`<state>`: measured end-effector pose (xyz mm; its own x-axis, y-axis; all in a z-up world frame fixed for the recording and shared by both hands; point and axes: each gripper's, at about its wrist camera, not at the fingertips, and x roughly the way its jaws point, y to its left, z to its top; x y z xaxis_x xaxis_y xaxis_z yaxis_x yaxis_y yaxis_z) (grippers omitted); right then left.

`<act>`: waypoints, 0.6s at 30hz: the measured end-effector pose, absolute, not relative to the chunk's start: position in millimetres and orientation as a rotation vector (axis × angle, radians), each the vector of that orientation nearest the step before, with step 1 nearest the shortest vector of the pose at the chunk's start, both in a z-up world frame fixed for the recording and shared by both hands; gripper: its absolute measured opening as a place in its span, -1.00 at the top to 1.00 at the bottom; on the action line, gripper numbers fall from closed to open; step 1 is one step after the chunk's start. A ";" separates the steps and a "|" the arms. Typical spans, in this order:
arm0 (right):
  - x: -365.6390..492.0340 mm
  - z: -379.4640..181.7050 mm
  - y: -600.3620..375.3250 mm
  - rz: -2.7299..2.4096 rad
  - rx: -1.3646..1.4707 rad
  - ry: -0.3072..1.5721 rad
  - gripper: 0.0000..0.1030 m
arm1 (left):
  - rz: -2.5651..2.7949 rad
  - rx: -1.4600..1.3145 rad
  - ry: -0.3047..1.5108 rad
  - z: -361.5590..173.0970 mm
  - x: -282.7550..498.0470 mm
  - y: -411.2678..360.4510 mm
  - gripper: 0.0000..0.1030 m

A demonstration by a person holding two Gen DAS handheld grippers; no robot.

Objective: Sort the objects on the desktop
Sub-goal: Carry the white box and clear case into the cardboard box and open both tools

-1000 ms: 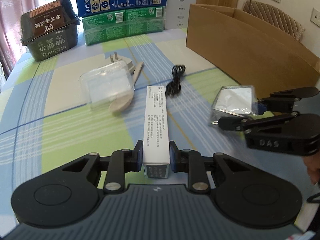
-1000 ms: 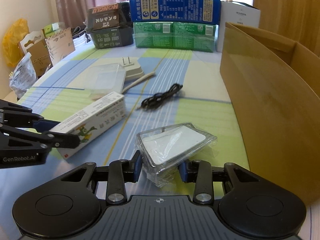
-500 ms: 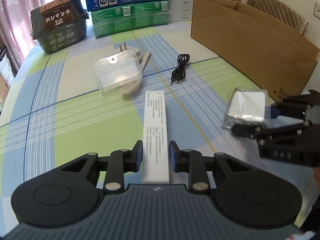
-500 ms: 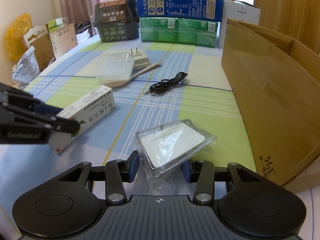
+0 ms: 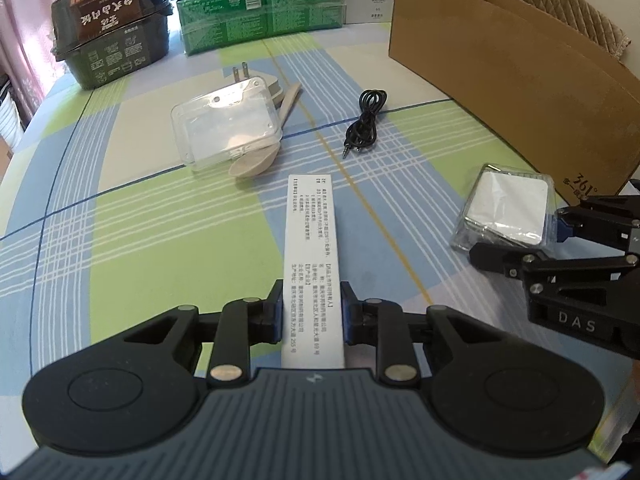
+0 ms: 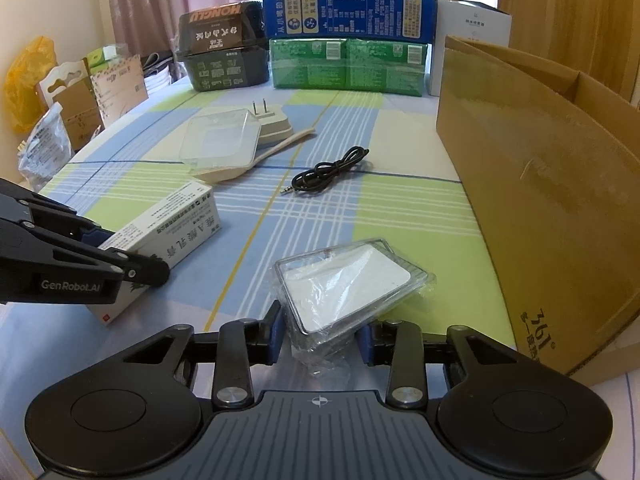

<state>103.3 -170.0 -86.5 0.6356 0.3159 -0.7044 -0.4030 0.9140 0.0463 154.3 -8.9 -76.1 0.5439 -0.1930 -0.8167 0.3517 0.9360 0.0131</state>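
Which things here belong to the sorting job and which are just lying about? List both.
Job: white medicine box in left gripper; wrapped card pack between closing right gripper; clear case, spoon, plug adapter, audio cable, cardboard box.
Lying about: stacked cartons, yellow bag.

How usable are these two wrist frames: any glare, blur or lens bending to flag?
Left wrist view: sharp, with fisheye bending at the cardboard box and dark corners. Right wrist view: bright backlight from the window, sheen on the plastic-wrapped packet, print on the white carton still legible.
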 end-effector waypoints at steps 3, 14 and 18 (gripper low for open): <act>98.5 -81.5 -168.9 0.420 -0.139 0.759 0.37 | -0.317 0.176 0.945 -71.7 150.1 -6.4 0.58; 69.9 -57.0 -161.5 0.459 -0.150 0.734 0.37 | -0.274 0.145 0.941 -43.6 124.4 4.0 0.58; 57.6 -41.3 -163.4 0.459 -0.140 0.722 0.37 | -0.261 0.138 0.927 -28.2 111.6 1.5 0.58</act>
<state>57.6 -163.4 -41.3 0.6566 0.3563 -0.6647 -0.4511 0.8919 0.0324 111.6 1.5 -28.2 0.5716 -0.1627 -0.8042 0.2805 0.9599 0.0052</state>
